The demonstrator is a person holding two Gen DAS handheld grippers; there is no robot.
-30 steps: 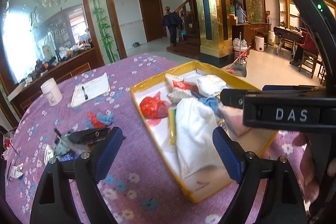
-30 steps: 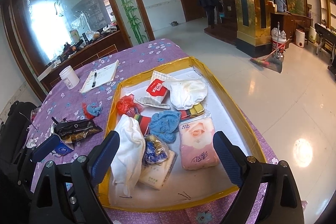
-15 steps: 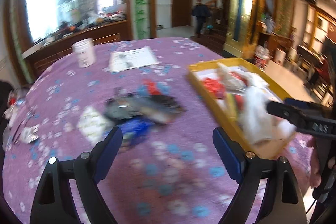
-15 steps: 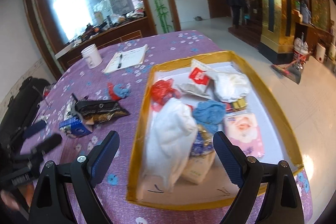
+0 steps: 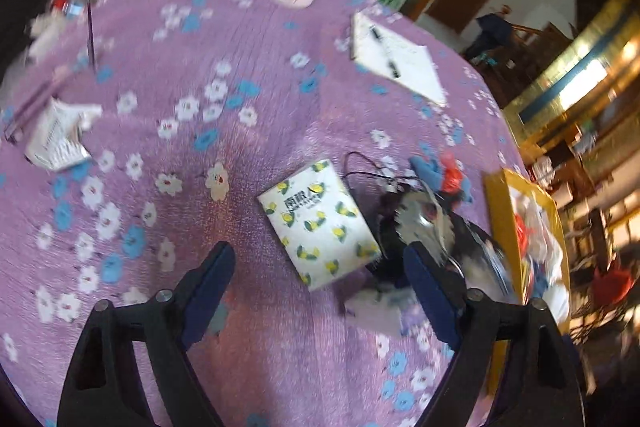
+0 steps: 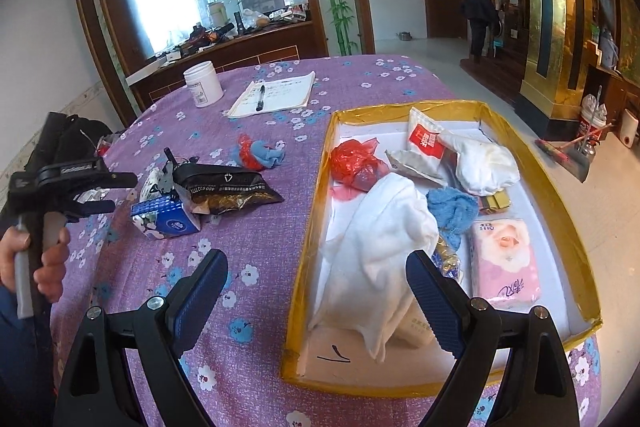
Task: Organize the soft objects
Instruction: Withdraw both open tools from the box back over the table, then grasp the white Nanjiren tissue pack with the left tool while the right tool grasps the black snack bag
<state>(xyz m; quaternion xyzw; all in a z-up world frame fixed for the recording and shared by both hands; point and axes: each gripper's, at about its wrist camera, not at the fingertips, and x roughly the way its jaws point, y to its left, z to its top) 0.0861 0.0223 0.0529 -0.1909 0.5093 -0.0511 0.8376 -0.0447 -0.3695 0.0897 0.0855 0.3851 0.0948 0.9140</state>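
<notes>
My left gripper (image 5: 320, 261) hangs over the purple tablecloth, its jaws closing with nothing pressed between them. A lemon-print tissue pack (image 5: 318, 223) lies just ahead of the fingertips. Beside it are a black snack bag (image 5: 404, 227) and a blue-and-red cloth (image 5: 440, 171). My right gripper (image 6: 316, 279) stands open over the left rim of the yellow tray (image 6: 316, 211). The tray holds a white cloth (image 6: 384, 239), a blue cloth (image 6: 452, 207), a pink tissue pack (image 6: 504, 259) and a red bag (image 6: 352, 163). In the right wrist view, a hand holds the left gripper (image 6: 110, 193) at the far left.
A white jar (image 6: 204, 83) and a notepad with a pen (image 6: 276, 95) sit at the table's far side. A blue tissue pack (image 6: 164, 219) lies by the snack bag (image 6: 228, 187). Crumpled paper (image 5: 60, 135) lies at the left. A person (image 6: 478, 19) stands by the stairs.
My left gripper has swung left, away from the tray, to over the loose items on the cloth, and has rolled. It now shows at the left edge of the right wrist view.
</notes>
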